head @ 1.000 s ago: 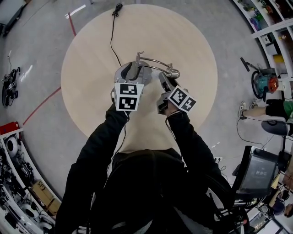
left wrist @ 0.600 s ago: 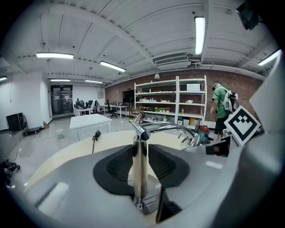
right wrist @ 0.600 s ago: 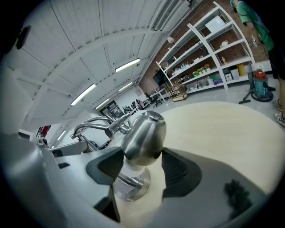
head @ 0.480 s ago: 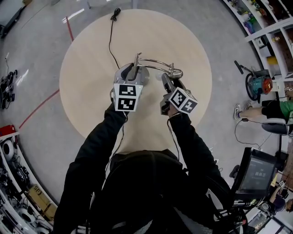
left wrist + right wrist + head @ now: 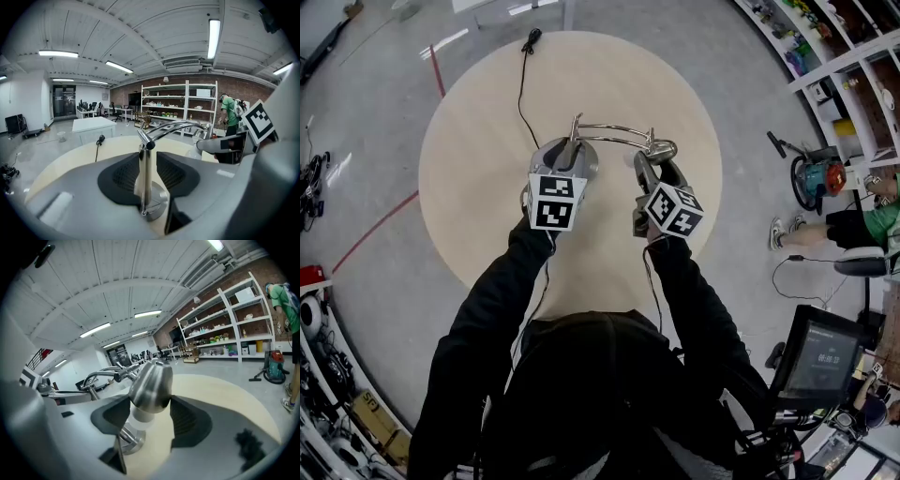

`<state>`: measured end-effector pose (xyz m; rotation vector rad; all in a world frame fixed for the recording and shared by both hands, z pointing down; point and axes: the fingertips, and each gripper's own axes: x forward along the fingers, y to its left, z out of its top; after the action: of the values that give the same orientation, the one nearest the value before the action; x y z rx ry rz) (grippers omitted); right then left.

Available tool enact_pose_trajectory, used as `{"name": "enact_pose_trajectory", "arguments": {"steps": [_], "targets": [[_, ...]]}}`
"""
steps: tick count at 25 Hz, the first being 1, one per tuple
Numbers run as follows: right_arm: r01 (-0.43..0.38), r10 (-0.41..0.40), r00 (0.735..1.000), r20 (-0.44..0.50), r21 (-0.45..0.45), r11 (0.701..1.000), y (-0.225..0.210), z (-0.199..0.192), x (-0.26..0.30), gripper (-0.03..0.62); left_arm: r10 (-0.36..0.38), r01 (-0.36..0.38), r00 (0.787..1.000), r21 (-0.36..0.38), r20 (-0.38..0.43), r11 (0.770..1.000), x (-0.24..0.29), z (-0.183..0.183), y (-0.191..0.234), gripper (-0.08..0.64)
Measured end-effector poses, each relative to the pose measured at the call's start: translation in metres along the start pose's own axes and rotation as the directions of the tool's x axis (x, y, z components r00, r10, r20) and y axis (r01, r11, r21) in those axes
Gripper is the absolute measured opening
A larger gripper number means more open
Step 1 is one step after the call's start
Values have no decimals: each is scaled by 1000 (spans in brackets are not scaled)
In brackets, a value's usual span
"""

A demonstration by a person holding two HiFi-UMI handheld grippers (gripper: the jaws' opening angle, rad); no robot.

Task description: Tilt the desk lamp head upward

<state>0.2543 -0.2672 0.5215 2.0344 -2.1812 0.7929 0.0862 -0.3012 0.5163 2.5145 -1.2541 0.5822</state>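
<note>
A chrome desk lamp stands on the round wooden table (image 5: pixel 487 112). It has a round base (image 5: pixel 581 164), an upright pole (image 5: pixel 146 173) and a curved arm (image 5: pixel 614 128) that ends in a bell-shaped head (image 5: pixel 151 380). My left gripper (image 5: pixel 567 155) is at the base, with the pole between its pads (image 5: pixel 180 176). The pads lie close against the pole while the jaws are opening slightly. My right gripper (image 5: pixel 654 167) is shut on the lamp head, one pad (image 5: pixel 190 420) on each side of it.
The lamp's black cord (image 5: pixel 523 84) runs over the table's far side to a plug at the edge. Right of the table are shelves (image 5: pixel 853 56), a teal vacuum (image 5: pixel 816 178), a seated person (image 5: pixel 862 220) and a monitor (image 5: pixel 820 356).
Both grippers stay at the lamp, left at the pole and right at the head. The head camera has shifted a little; the lamp shows no clear movement.
</note>
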Motion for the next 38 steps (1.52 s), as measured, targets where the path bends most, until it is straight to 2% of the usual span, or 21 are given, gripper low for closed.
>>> {"name": "enact_pose_trajectory", "arguments": {"steps": [8, 13, 17, 28, 33, 38], "targets": [[53, -53, 999, 3, -124, 991, 0, 26, 8, 279, -4, 4, 1000, -15, 6, 1000, 22, 1, 12, 120], [79, -76, 997, 22, -238, 968, 8, 49, 4, 279, -14, 14, 1000, -10, 14, 1000, 29, 0, 16, 110], [94, -91, 996, 22, -293, 952, 12, 61, 0, 279, -12, 12, 999, -4, 40, 1000, 32, -1, 15, 101], [123, -113, 992, 50, -434, 892, 41, 81, -44, 278, -56, 70, 990, -99, 131, 993, -5, -3, 0, 106], [140, -128, 990, 59, -497, 856, 54, 94, -43, 279, -65, 88, 987, -157, 146, 984, -3, -8, 3, 106], [156, -144, 987, 66, -550, 820, 59, 106, -45, 279, -83, 123, 975, -190, 204, 974, -2, -1, 1, 107]]}}
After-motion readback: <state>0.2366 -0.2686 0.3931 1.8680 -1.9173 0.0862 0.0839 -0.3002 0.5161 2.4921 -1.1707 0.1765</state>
